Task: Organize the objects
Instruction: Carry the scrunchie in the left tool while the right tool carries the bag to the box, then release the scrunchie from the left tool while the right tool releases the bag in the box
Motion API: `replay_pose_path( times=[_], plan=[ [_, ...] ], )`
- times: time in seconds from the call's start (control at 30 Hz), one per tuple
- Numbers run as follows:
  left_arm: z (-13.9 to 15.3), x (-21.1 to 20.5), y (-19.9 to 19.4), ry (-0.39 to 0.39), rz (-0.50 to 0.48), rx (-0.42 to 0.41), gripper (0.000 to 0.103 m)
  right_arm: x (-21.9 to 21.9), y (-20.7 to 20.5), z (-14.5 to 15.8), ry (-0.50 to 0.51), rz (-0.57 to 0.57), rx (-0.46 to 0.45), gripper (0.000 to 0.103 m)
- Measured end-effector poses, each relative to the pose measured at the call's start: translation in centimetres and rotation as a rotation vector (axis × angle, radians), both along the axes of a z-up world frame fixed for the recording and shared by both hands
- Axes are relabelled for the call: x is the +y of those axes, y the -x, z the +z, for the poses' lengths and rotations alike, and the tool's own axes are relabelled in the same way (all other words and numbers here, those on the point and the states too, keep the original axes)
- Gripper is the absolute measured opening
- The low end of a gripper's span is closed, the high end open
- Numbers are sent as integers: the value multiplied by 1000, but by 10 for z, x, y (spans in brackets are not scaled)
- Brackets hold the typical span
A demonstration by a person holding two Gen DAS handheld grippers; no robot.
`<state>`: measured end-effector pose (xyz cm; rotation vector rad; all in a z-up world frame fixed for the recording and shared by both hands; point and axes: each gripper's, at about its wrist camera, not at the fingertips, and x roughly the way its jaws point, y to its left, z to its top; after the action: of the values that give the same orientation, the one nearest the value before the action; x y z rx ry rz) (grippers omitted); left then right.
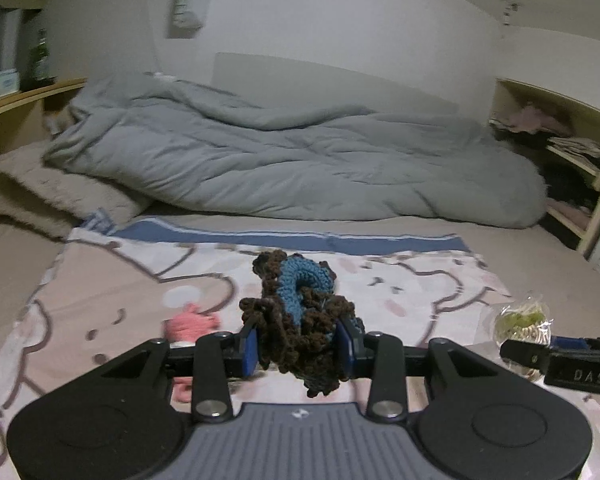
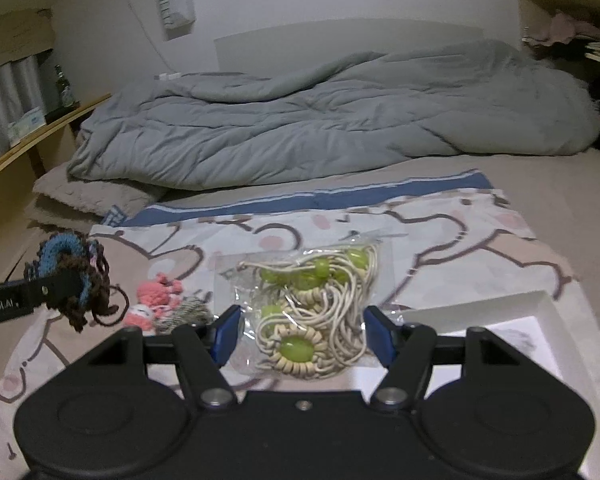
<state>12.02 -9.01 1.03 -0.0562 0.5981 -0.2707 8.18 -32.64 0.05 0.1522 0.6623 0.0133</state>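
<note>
My left gripper is shut on a brown and blue crocheted piece, held above a patterned cloth on the bed; the same piece shows at the left of the right wrist view. My right gripper is shut on a clear bag of cream cord and green beads, lifted over the cloth. The bag also appears at the right edge of the left wrist view. A pink crocheted toy lies on the cloth between the two grippers; in the left wrist view the toy is blurred.
A white box sits on the cloth at the right. A crumpled grey duvet fills the far half of the bed. Wooden shelves stand to the right and a ledge with a bottle to the left.
</note>
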Motion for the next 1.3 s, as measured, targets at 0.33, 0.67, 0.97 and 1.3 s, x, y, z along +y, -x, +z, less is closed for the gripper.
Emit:
replay_pose_path(
  times=[0.33,0.67,0.97,1.3],
  plan=[
    [-10,-78,11,27,-165,8,40,-65,35,-19,41,-95,36,67],
    [-43,-165,10,-81,-382,53,40,-106,43,-53,55,-112,175,67],
    [-84,-212,-2,-213,-539,119,40,-122,37,-90,55,-102,306,67],
    [-107,-224,-10,-308,-565,154,62,-130,31,-108,33,-88,345,70]
  ],
)
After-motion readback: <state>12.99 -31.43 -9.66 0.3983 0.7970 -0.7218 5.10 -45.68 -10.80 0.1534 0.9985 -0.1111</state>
